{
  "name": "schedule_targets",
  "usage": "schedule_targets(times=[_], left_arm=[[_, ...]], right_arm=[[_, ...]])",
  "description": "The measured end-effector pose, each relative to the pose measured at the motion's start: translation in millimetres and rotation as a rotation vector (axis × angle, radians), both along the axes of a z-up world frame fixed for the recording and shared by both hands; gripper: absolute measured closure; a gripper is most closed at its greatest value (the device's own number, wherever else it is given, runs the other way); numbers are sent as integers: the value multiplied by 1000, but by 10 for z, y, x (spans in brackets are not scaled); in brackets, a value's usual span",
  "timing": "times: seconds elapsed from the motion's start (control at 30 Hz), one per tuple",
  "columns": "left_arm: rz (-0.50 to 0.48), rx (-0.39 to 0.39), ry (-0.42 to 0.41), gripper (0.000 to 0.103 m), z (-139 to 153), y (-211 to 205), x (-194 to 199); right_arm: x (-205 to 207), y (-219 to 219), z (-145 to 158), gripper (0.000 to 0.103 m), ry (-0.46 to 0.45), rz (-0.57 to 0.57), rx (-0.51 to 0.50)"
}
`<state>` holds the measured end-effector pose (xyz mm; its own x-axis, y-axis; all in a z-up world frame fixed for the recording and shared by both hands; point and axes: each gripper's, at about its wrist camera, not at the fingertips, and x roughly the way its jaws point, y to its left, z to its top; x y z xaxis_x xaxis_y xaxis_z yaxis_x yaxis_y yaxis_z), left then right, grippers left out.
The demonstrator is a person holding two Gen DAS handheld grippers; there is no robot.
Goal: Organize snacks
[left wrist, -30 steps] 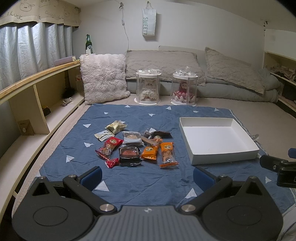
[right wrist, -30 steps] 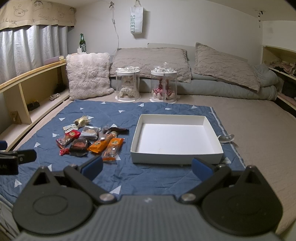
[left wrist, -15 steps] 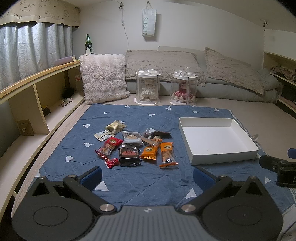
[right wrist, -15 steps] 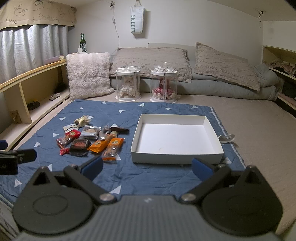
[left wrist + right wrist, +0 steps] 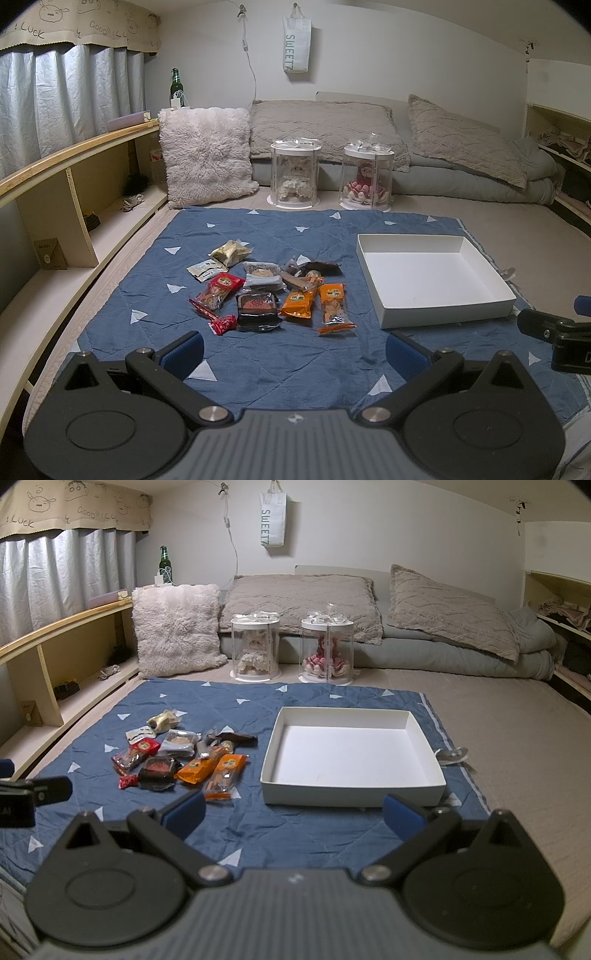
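Note:
Several wrapped snacks lie in a loose pile (image 5: 269,291) on a blue quilted mat (image 5: 295,354): orange packets (image 5: 297,304), a red packet (image 5: 219,290), a black one (image 5: 256,310). The pile also shows in the right wrist view (image 5: 184,757). An empty white box (image 5: 436,306) (image 5: 351,792) stands on the mat to the right of the pile. My left gripper (image 5: 293,354) is open and empty, held above the mat in front of the pile. My right gripper (image 5: 293,814) is open and empty, in front of the box.
Two clear round cases with dolls (image 5: 295,173) (image 5: 367,177) stand at the mat's far edge. A fluffy pillow (image 5: 207,164), grey cushions and bedding (image 5: 461,147) line the back wall. A wooden shelf (image 5: 55,206) runs along the left.

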<state>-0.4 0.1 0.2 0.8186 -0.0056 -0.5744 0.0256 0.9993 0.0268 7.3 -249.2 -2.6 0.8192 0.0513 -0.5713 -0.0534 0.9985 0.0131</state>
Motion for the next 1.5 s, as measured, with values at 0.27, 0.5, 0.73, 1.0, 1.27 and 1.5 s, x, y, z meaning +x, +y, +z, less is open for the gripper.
schedule_targets(times=[0.27,0.5,0.73,1.0,1.27,1.5], left_arm=[[0,-1,0,0,0,2,0],[-1,-1,0,0,0,2,-1],[9,-6,3,0,2,-29,15],[54,9,-28,0,44,-65,129],[102,63,-56,0,135,-6,332],[169,85,-73,0,209,149,662]], right_arm=[[0,3,-4,0,1,1,-1],[1,2,-1,0,1,0,0],[8,-16,-4,0,2,-4,12],[139,-13,-1,0,12,18,68],[446,116,18,0,-1,31,75],[805,267,-2,0,15,55,83]])
